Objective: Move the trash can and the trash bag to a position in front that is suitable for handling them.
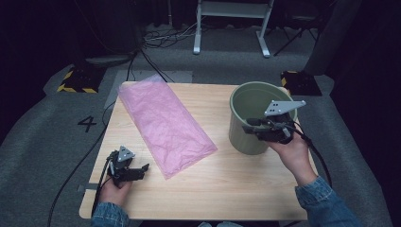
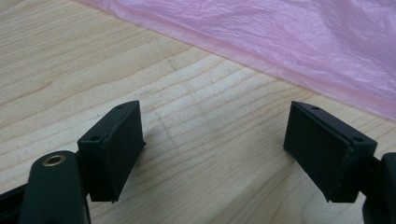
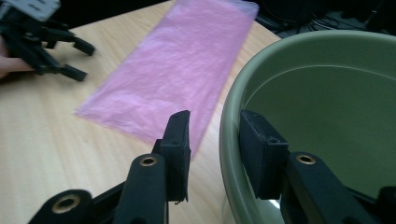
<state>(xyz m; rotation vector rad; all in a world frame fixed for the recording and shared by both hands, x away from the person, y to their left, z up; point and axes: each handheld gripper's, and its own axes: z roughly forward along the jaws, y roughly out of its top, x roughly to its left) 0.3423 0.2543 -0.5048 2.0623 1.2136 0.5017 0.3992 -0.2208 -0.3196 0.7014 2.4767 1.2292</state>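
A flat pink plastic bag (image 1: pixel 165 123) lies slantwise on the wooden table (image 1: pixel 227 189), from back left toward the middle. A pale green bucket (image 1: pixel 246 137) stands upright at the right, and I see nothing inside it. My right gripper (image 1: pixel 247 125) is at its near rim, open, one jaw outside and one inside the wall (image 3: pixel 327 107); a gap shows between the outer jaw and the rim. My left gripper (image 1: pixel 143 171) rests low at the front left, open and holding nothing, pointing at the bag's near edge (image 2: pixel 280 42). The right gripper view shows the bag (image 3: pixel 187 70) and the left gripper (image 3: pixel 83 61) beyond.
Bare table surface lies in front of the bag and the bucket. Grey carpet surrounds the table, with cables, yellow-and-black striped blocks (image 1: pixel 75 80) and a white desk frame (image 1: pixel 231 28) at the back. A cable trails off the table's left side.
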